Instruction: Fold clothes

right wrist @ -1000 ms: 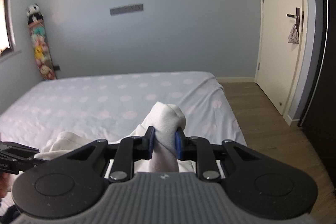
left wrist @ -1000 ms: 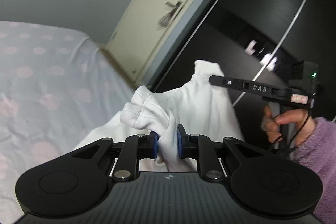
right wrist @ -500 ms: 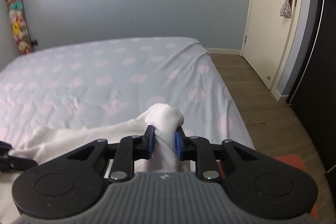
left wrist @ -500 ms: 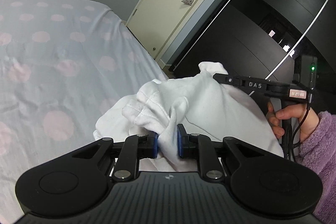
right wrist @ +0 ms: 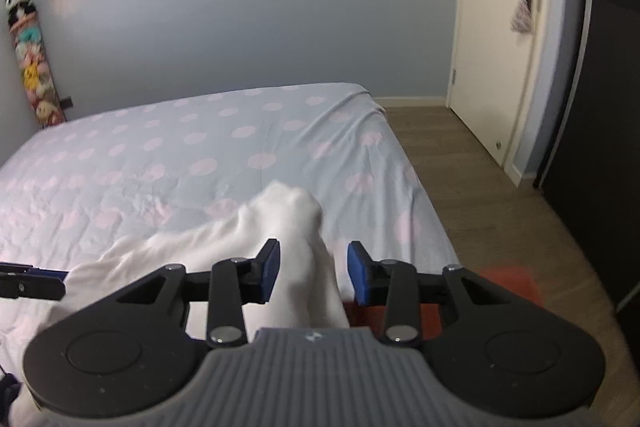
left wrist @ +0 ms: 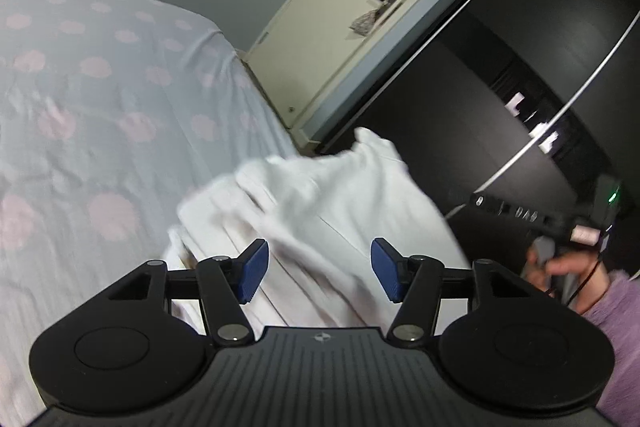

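A white garment (left wrist: 320,207) lies bunched at the near edge of the bed (left wrist: 100,115). In the left wrist view my left gripper (left wrist: 319,273) has its jaws opening wide, the cloth lying loose below and between the blue pads (left wrist: 252,271), neither pressing it. My right gripper (right wrist: 314,273) is also opening; a raised fold of the white garment (right wrist: 296,219) stands between its pads, brushing the left one with a gap on the right. The right gripper (left wrist: 480,201) shows side-on, held by a hand (left wrist: 560,267) in a purple sleeve.
The bed (right wrist: 200,155) has a pale blue sheet with pink dots. To its right are wooden floor (right wrist: 480,195), a cream door (right wrist: 496,47) and a dark wardrobe (left wrist: 500,67). An orange item (right wrist: 508,279) lies on the floor below the right gripper. A colourful board (right wrist: 32,67) leans in the far left corner.
Both grippers were shut on folds of the white garment; now both pairs of jaws have parted and the cloth sags loose onto the bed edge. Both hands have shifted and sunk slightly.
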The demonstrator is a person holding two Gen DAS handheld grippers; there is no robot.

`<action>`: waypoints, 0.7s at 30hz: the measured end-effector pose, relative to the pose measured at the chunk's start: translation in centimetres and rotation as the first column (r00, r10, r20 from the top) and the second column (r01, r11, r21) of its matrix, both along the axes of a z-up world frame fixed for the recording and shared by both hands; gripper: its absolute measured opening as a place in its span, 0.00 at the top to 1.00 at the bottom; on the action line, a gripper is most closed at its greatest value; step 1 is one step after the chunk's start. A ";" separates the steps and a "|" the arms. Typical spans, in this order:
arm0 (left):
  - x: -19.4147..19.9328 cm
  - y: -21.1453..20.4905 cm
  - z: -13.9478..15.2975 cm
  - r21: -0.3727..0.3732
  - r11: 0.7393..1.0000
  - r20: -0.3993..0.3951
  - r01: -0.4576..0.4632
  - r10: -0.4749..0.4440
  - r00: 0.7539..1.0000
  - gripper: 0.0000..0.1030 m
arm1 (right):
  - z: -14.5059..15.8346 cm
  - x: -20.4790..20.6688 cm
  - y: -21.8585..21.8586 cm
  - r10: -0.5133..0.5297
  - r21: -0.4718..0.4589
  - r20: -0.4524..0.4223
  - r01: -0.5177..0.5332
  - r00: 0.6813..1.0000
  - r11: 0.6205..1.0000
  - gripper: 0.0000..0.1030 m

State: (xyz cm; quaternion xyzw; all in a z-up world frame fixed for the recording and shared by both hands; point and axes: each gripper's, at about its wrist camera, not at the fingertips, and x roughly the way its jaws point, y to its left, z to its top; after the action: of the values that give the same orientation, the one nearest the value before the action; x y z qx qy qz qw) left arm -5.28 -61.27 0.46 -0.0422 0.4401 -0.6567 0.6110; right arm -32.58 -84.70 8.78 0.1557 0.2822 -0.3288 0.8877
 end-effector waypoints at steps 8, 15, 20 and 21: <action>-4.7 4.1 0.3 0.016 0.995 -0.047 0.095 -0.094 0.994 0.46 | -1.8 -9.0 5.2 -0.084 0.145 0.081 0.072 0.993 0.987 0.51; -7.4 5.7 -0.6 0.035 0.990 -0.075 0.136 -0.133 0.988 0.46 | -3.9 -13.0 8.4 -0.151 0.226 0.135 0.118 0.979 0.967 0.46; -8.7 5.6 -1.8 0.066 0.985 -0.103 0.161 -0.153 0.983 0.55 | -5.1 -13.9 9.1 -0.174 0.274 0.180 0.120 0.968 0.954 0.44; -8.9 5.5 -1.9 0.071 0.984 -0.102 0.165 -0.158 0.982 0.65 | -5.3 -13.8 8.9 -0.185 0.290 0.195 0.124 0.963 0.949 0.44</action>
State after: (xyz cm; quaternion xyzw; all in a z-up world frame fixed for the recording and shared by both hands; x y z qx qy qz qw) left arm -14.14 -55.78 -1.44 -0.0138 0.4966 -0.6834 0.5349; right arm -46.40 -75.75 3.47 0.3345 0.2122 -0.3360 0.8545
